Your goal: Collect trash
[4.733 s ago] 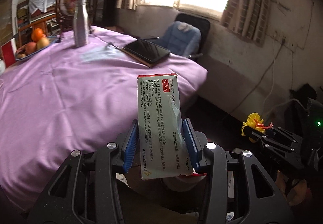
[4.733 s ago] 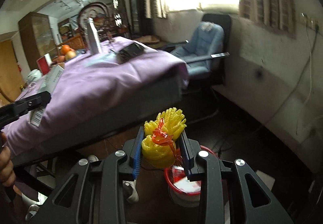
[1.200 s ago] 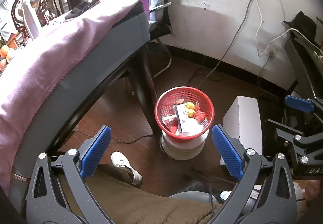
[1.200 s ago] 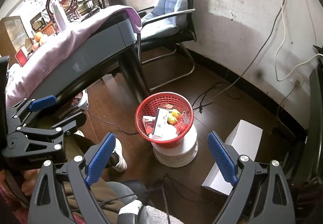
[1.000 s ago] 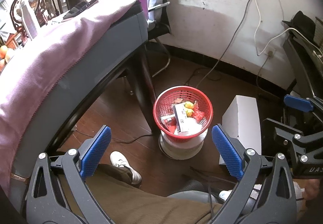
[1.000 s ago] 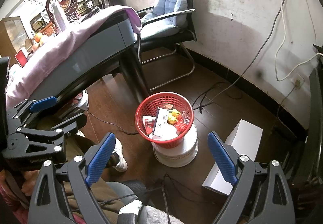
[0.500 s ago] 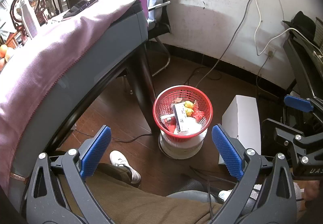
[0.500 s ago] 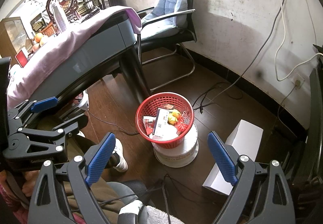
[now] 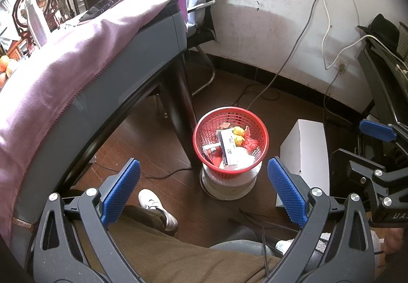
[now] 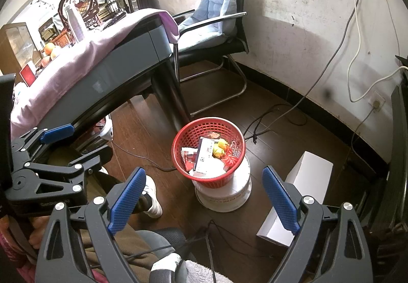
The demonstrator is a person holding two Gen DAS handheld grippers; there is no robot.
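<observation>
A few seconds ago my left gripper point(image 9: 204, 186) pinched a medicine box and my right gripper point(image 10: 204, 193) pinched a yellow foam net. Now both are spread wide with nothing in them, and hardly anything has shifted in the last second.

The medicine box point(image 9: 227, 146) and the yellow foam net point(image 9: 238, 135) both lie inside the red basket point(image 9: 199, 140), in the middle of the left view. The basket sits on a white tub point(image 10: 224, 196) on the floor, just beside the table leg point(image 10: 168, 97). A white box point(image 10: 301, 188) lies on the floor in the lower right of the right view.

I think the drop step is done. Next I should lift both grippers toward the table with the purple cloth point(image 9: 58, 58) in the upper left and look for more trash. I cannot see any from here.
</observation>
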